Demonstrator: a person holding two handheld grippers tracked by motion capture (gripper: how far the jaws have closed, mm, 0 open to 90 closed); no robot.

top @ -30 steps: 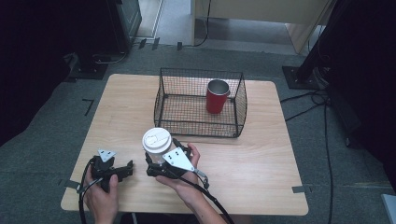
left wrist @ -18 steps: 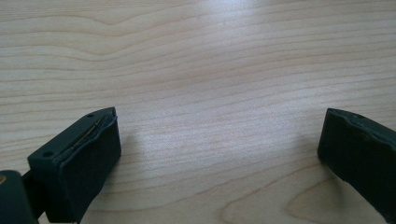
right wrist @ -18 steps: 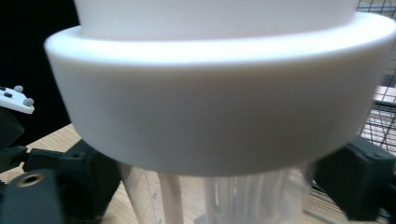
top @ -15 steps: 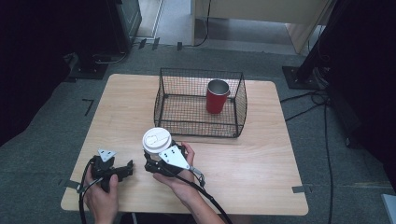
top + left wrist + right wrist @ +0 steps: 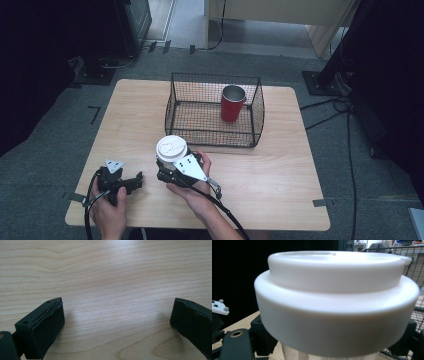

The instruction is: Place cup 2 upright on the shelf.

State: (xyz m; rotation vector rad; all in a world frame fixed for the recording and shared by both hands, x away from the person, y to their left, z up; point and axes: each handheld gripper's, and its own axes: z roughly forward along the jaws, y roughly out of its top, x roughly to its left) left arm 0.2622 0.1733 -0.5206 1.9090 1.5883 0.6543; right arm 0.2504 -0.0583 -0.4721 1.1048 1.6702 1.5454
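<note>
A paper cup with a white lid stands upright on the wooden table, just in front of the black wire basket. My right gripper is shut on the cup below its lid. In the right gripper view the lid looms close, with the pale cup body under it and a black jaw at each side. A red metal cup stands inside the basket at its right. My left gripper rests low at the table's front left. Its jaws stand wide open over bare wood.
The basket takes up the table's far middle. Bare wood lies to the right of the right hand and to the left of the basket. Cables trail from both grippers over the front edge. Dark stands and cables sit on the floor around the table.
</note>
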